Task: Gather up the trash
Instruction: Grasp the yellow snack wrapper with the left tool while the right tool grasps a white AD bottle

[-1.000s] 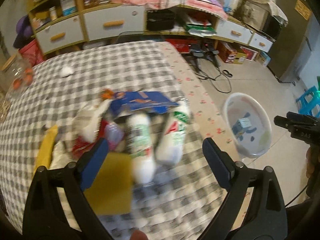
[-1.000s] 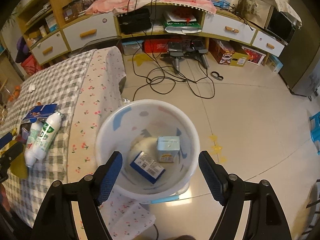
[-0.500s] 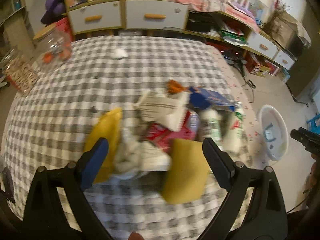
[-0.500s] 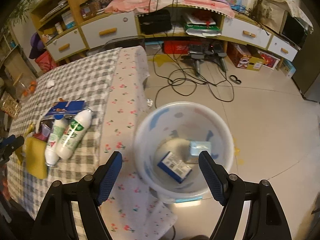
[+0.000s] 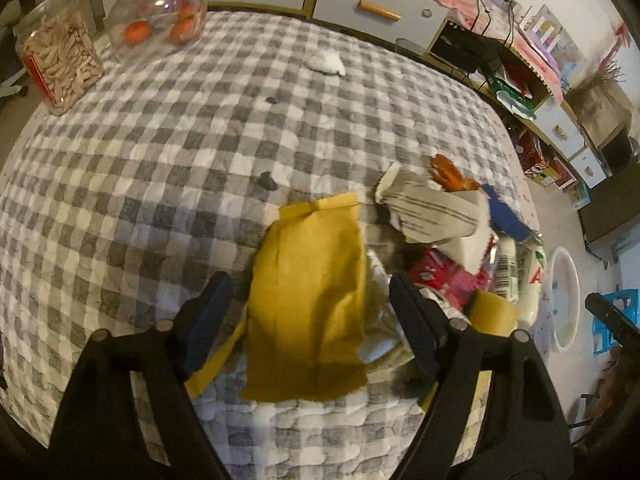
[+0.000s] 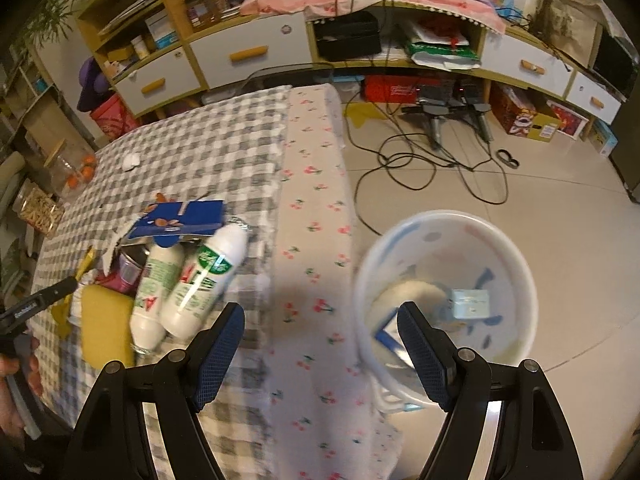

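Trash is heaped on the checked tablecloth (image 5: 160,160) near its right edge. Leftmost in the heap lies a yellow sheet (image 5: 308,300), and the left gripper (image 5: 310,316) is poised over it with the sheet between its fingers; the jaws have just been closing, yet the pads are not seen pressing on anything, so nothing is gripped. To the right of the sheet crumpled white wrapping (image 5: 380,320) is tucked against it, then a striped grey-white packet (image 5: 432,212), a red wrapper (image 5: 448,280), a blue carton (image 6: 180,224) and two white bottles (image 6: 188,288) lying side by side beside a yellow pad (image 6: 104,320).

Further right, on the floor just beside the table, the white bin (image 6: 516,264) is seen with a small pale box (image 6: 472,304) already in it. The right gripper (image 6: 320,356) hangs between table edge and bin, jaws released and empty.

For this step, judged to be the pick of the yellow sheet, the fingers would best be lowered until both pads bracket a raised fold, not the flat middle, since a thin limp sheet is likely to slip or drag the tablecloth up with it. The white wrapping at the right finger should be kept out of the pinch unless both are meant to be taken. The right gripper could meanwhile be brought to the bottles, which are likely to roll if nudged.
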`<control>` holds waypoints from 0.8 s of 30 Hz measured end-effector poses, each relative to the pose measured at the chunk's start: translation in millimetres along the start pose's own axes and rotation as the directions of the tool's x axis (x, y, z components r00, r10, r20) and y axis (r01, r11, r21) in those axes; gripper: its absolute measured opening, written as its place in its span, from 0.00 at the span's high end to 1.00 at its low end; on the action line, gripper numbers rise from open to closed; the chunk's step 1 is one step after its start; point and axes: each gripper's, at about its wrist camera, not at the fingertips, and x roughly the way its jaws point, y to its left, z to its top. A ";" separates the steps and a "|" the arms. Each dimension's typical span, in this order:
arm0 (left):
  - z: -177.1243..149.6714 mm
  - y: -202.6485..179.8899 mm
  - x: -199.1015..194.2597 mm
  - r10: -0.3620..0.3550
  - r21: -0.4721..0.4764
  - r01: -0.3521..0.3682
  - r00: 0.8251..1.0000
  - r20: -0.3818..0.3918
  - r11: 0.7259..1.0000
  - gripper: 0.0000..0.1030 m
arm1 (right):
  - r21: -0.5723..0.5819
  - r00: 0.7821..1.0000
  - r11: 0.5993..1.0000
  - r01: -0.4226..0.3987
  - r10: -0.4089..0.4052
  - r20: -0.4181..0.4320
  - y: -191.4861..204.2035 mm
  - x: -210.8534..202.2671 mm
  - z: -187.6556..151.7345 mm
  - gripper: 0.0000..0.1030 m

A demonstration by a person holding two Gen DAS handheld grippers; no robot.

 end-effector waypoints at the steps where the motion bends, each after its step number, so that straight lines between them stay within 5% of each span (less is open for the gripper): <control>1: 0.1 2.0 2.9 0.005 -0.002 -0.005 1.000 -0.004 1.000 0.24 | -0.001 1.000 1.000 -0.005 0.005 -0.003 2.9 2.0 0.9 0.22; 6: 0.0 19.1 17.7 0.001 -0.055 -0.004 0.998 -0.055 0.998 0.34 | -0.007 0.999 0.999 -0.042 0.042 -0.033 25.7 17.5 3.4 0.22; 16: -2.1 32.0 7.9 -0.025 -0.068 0.022 0.999 -0.040 0.997 0.55 | -0.002 0.992 0.996 -0.094 0.093 -0.087 58.6 45.5 6.2 0.22; 24: 2.6 35.5 -14.8 -0.047 -0.078 0.049 0.999 0.020 0.996 0.59 | 0.027 0.985 0.993 -0.116 0.118 -0.126 72.0 67.4 7.0 0.24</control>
